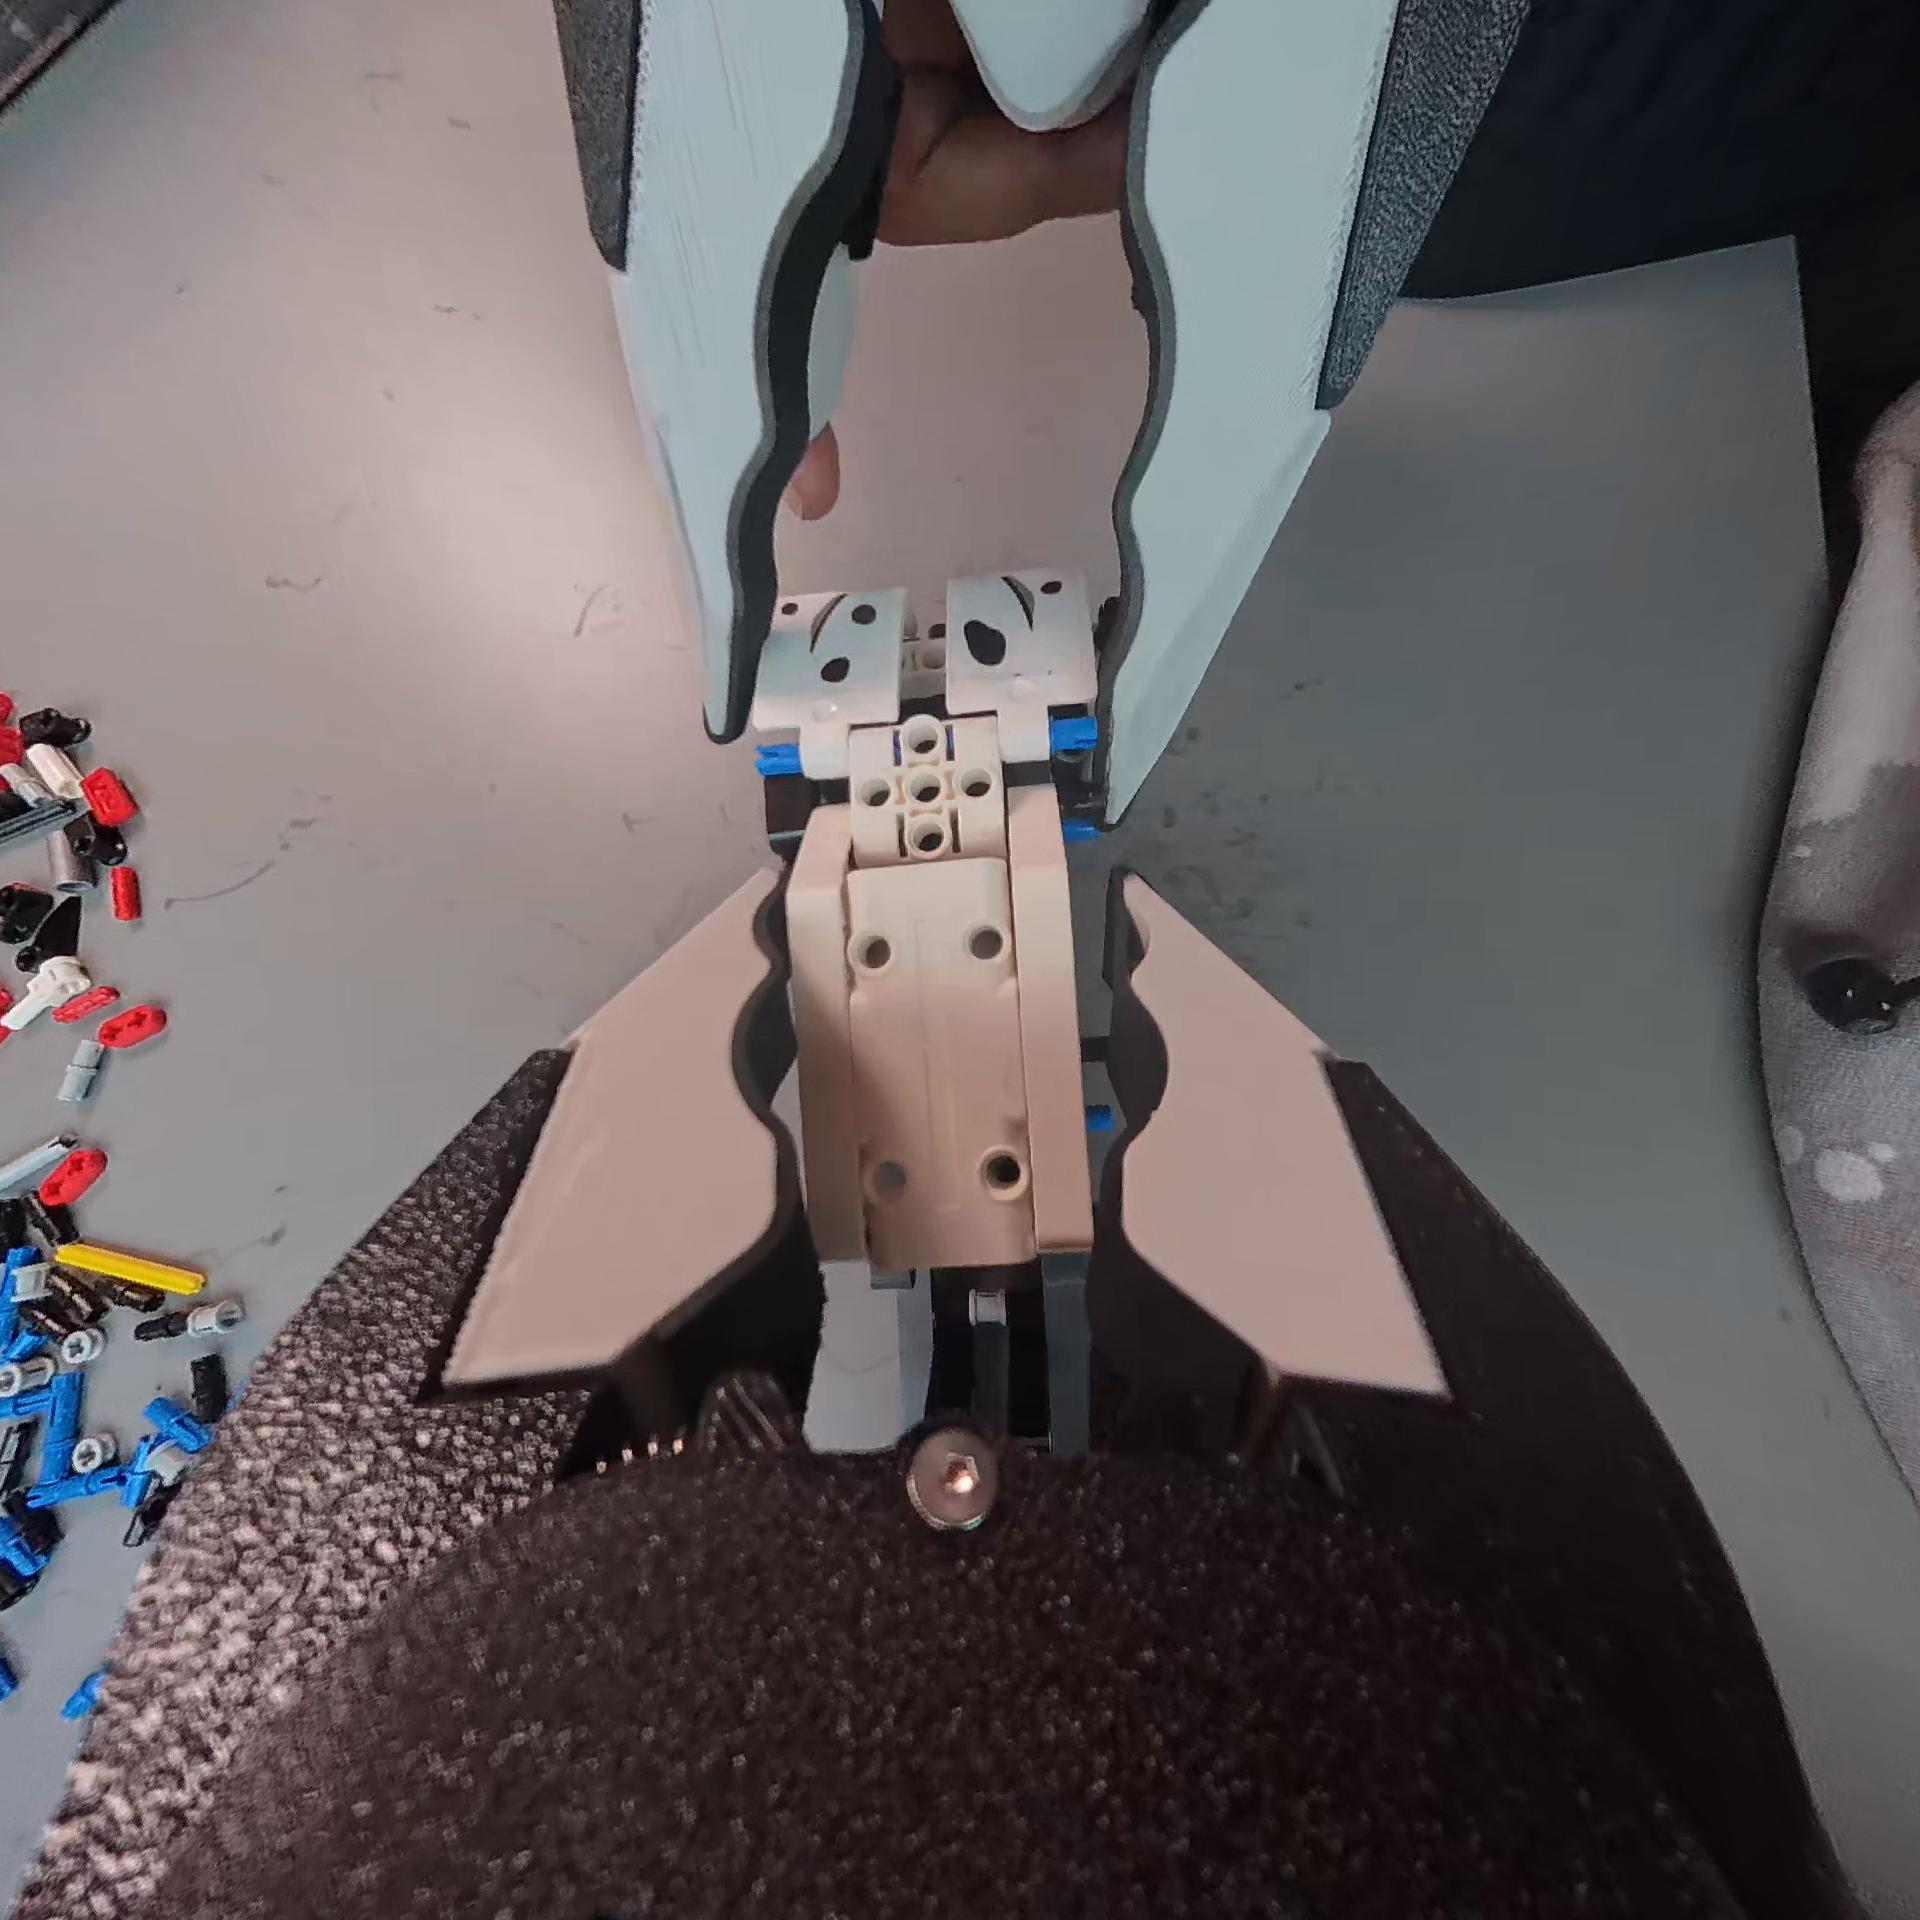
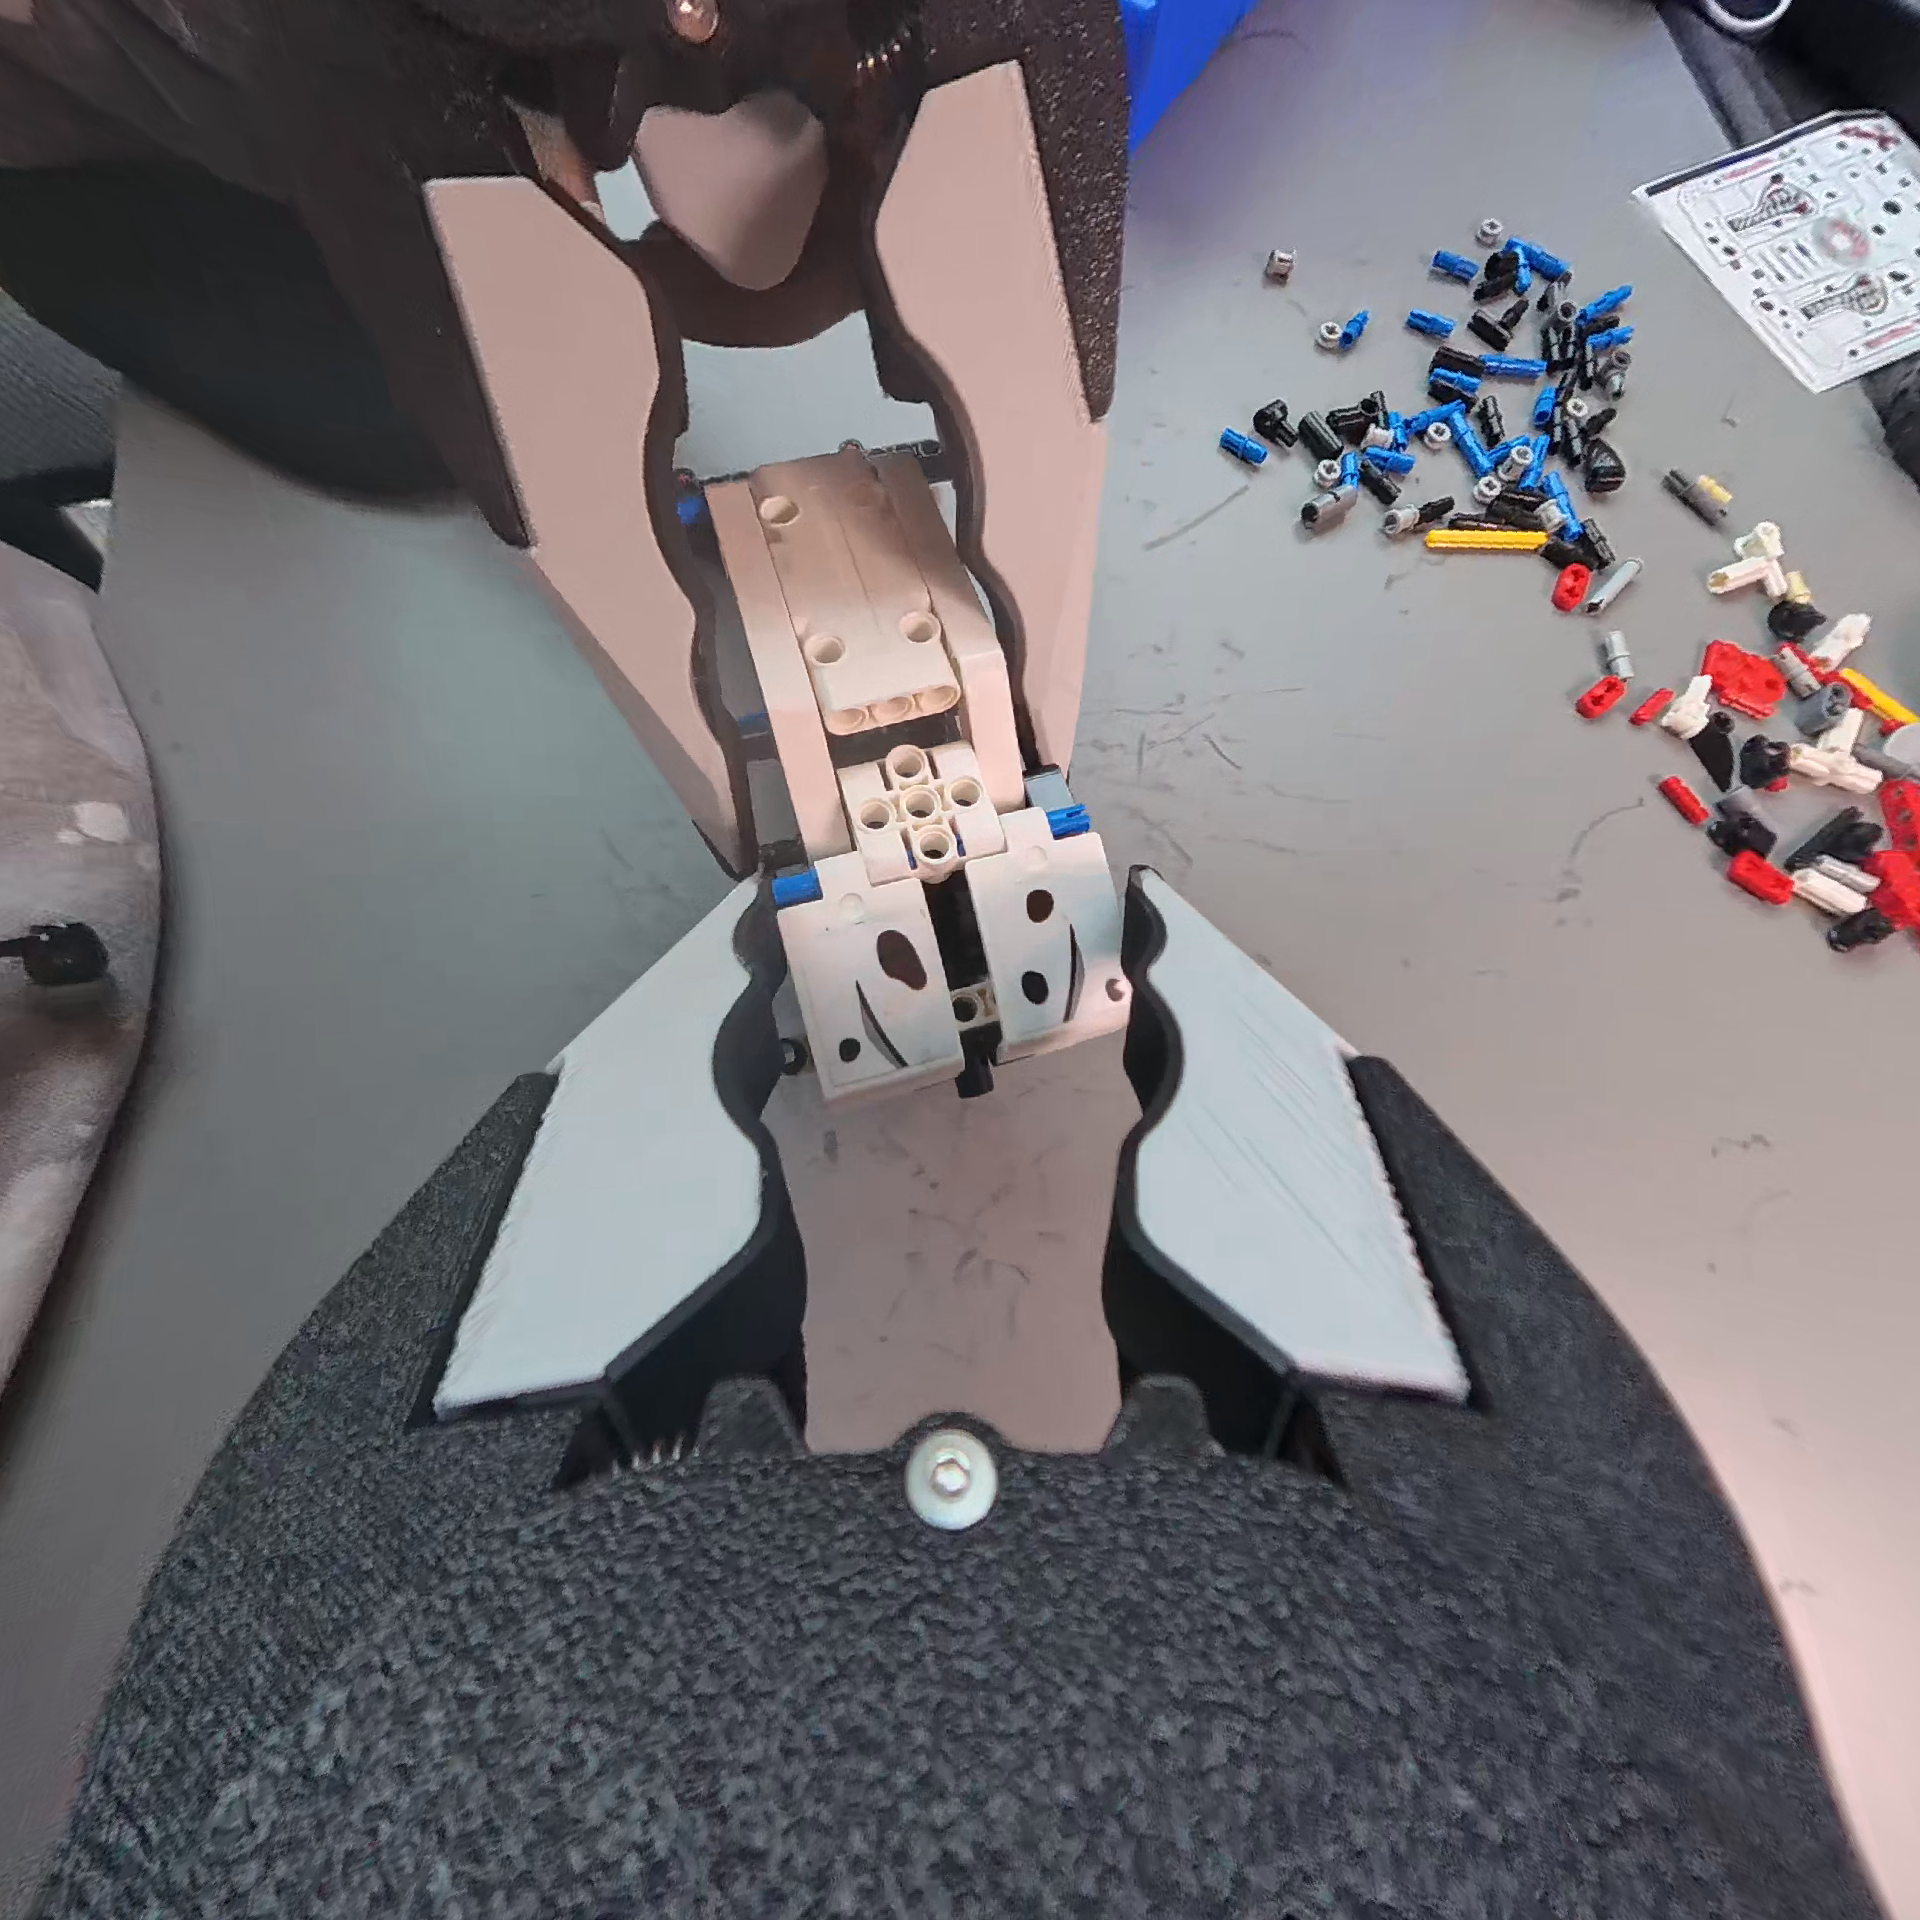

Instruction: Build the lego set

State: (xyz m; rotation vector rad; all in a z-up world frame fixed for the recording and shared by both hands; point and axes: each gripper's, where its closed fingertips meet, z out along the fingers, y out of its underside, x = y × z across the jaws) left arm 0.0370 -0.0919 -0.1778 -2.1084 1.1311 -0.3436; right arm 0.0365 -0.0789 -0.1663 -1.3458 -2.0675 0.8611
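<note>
Pinned between the left gripper [image 1: 945, 914] fingers, the white lego model [image 1: 935, 987] stretches ahead to the right gripper [image 2: 940, 935], whose fingers close around its spotted end. Squeezing or twisting from both ends could, I judge, pop the panels off their blue pins [image 1: 774, 756]. Its underside is hidden, and loose pieces [image 2: 1621, 540] lie well off to the side, too small to sort.

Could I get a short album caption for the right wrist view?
Two claws meet around a white lego model; loose pieces nearby.
</note>
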